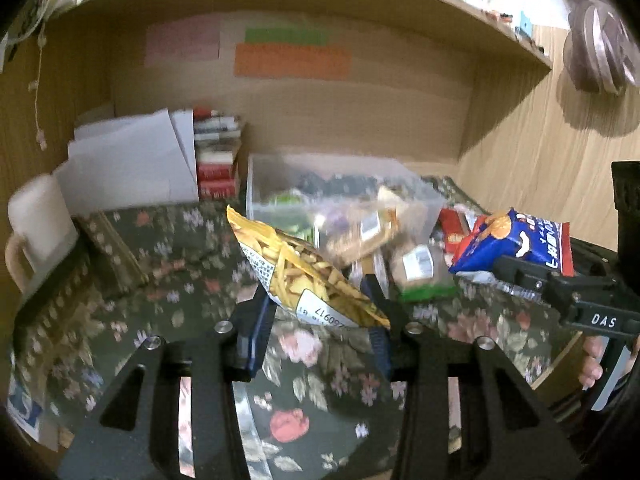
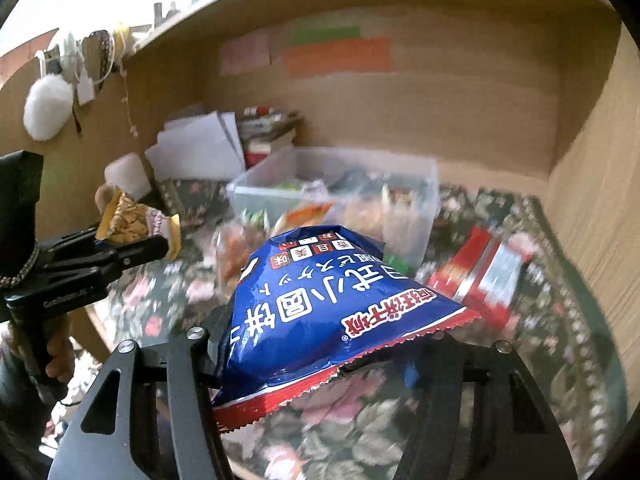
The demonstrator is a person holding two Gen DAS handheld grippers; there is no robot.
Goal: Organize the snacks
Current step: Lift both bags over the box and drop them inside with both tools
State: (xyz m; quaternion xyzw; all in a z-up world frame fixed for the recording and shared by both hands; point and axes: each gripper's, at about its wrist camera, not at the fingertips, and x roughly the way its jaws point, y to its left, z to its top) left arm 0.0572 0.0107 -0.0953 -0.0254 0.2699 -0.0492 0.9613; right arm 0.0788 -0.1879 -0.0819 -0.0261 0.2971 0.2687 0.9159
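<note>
My left gripper point(image 1: 320, 304) is shut on a yellow bag of potato sticks point(image 1: 296, 268) and holds it above the flowered cloth; it also shows in the right wrist view point(image 2: 136, 224). My right gripper point(image 2: 320, 344) is shut on a blue and red snack bag point(image 2: 320, 304), which shows at the right of the left wrist view point(image 1: 512, 240). A clear plastic bin point(image 1: 404, 172) point(image 2: 430, 176) with several snack packs stands behind both bags. Loose snack packs point(image 1: 420, 268) lie in front of the bin.
A white mug point(image 1: 36, 220) stands at the left. White paper point(image 1: 132, 160) and stacked books point(image 1: 216, 152) lie at the back left. A red box point(image 2: 480, 276) lies right of the bin. Wooden shelf walls point(image 2: 592, 200) close the back and right.
</note>
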